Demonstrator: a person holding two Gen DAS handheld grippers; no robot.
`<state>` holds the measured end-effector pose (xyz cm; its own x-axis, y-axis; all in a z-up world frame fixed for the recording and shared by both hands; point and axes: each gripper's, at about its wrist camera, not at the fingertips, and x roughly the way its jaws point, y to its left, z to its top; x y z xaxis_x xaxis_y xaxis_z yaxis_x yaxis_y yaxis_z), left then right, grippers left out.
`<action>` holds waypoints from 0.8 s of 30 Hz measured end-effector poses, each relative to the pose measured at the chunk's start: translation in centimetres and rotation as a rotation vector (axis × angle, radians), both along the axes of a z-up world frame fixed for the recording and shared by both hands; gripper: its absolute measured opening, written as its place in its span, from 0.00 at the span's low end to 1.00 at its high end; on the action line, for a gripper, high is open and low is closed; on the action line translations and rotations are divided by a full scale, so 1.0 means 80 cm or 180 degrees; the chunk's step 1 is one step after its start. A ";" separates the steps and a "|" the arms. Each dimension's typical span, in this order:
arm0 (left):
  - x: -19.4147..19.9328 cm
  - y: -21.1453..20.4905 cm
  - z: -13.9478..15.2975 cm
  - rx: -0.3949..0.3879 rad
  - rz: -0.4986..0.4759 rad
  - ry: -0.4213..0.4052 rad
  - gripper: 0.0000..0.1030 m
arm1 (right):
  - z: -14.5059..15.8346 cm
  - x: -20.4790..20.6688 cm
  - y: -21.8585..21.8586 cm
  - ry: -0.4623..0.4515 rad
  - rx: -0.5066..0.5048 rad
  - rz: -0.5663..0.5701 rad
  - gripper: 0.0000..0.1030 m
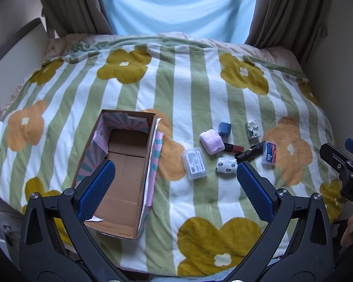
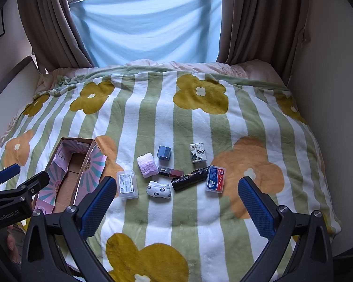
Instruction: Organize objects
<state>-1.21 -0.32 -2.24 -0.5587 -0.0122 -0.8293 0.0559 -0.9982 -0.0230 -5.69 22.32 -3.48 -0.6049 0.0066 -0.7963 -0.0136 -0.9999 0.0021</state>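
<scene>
I hold both my left hand-held gripper and right hand-held gripper open and empty, ready to load the small items into the cardboard box beside them.

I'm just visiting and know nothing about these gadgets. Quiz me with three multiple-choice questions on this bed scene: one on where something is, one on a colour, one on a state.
1. Where does the cardboard box lie relative to the small items?
A. Left of them
B. Right of them
C. On top of them

2. What colour is the rolled cloth beside the lipstick?
A. Pink
B. Black
C. Yellow

3. What state is the right gripper in?
A. Shut on a sock
B. Open, holding nothing
C. Shut on the box

Answers: 1 A, the box sits left of the cluster in both views. 2 A, the roll is pale pink. 3 B, its blue fingers stand wide apart above the blanket.
</scene>
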 end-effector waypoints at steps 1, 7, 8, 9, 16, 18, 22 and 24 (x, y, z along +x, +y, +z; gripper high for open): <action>0.000 0.000 -0.001 0.0000 0.0001 0.0001 0.99 | 0.000 0.000 0.000 0.0000 0.0001 0.0000 0.99; 0.002 -0.001 -0.001 -0.0011 0.0025 0.0000 0.99 | 0.001 -0.001 0.000 -0.0003 -0.0001 -0.0003 0.99; 0.002 -0.001 -0.001 -0.0013 0.0029 0.0004 0.99 | 0.001 -0.001 0.000 -0.0004 -0.0002 -0.0004 0.99; 0.002 -0.002 -0.002 -0.0015 0.0029 0.0005 0.99 | 0.001 -0.001 0.000 -0.0003 -0.0004 -0.0004 0.99; 0.002 -0.002 -0.002 -0.0009 0.0052 0.0002 0.99 | 0.001 -0.001 0.001 -0.0004 -0.0005 -0.0006 0.99; 0.002 -0.002 -0.002 -0.0018 0.0063 0.0003 0.99 | 0.001 -0.002 0.001 -0.0004 -0.0004 -0.0007 0.99; 0.001 -0.003 -0.003 -0.0030 0.0076 0.0002 0.99 | 0.000 -0.002 0.001 -0.0008 -0.0006 -0.0008 0.99; 0.001 -0.003 -0.004 -0.0029 0.0084 -0.0001 0.99 | 0.001 -0.002 0.002 -0.0012 -0.0007 -0.0009 0.99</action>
